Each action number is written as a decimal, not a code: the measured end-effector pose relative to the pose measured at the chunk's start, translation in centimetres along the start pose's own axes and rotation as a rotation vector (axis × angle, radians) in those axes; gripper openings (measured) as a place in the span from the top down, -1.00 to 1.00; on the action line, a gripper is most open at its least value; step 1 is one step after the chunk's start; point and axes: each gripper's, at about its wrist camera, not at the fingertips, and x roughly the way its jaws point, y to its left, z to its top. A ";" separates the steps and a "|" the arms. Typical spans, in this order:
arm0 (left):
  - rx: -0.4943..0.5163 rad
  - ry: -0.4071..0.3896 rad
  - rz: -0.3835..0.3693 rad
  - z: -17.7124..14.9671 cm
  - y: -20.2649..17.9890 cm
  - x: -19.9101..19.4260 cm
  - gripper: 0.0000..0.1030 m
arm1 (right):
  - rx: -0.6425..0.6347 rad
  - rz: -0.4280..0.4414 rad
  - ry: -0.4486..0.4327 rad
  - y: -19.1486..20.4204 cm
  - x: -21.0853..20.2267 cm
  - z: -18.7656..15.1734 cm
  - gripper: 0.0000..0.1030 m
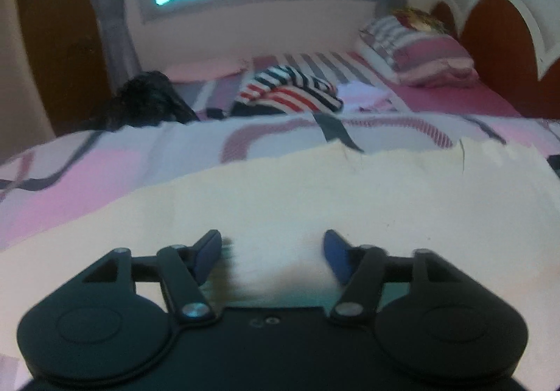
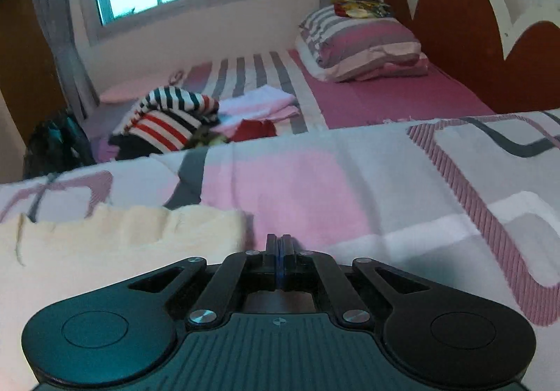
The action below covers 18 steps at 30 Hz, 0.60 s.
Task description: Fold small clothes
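Left gripper (image 1: 273, 253) sits at 6 o'clock, jaws spread apart over a cream garment (image 1: 315, 188) lying flat on the patterned bedspread (image 1: 105, 160). Striped clothes pile (image 1: 290, 90) at 12 o'clock; pillow (image 1: 416, 51) at 2 o'clock.

cream knitted garment (image 1: 315, 195) lies on the pink patterned bed (image 2: 350, 181); behind it a striped clothes pile (image 2: 168, 118), striped pillow (image 2: 360, 44) further right by the headboard (image 2: 465, 41).

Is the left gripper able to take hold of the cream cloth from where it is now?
Probably yes. The left gripper is open and sits right over the cream cloth, with nothing between them.
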 end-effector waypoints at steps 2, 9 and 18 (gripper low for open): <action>-0.004 -0.031 -0.035 0.5 -1.0 -0.9 -0.16 | -0.008 0.035 -0.053 0.2 -1.9 -0.5 1.00; 0.088 -0.069 -0.123 -0.8 -7.0 -4.0 -0.17 | -0.029 0.120 0.002 3.3 -4.8 -4.0 1.00; 0.114 -0.009 -0.028 -4.0 -7.5 -4.9 -0.22 | -0.087 0.068 -0.045 4.0 -9.9 -9.0 1.00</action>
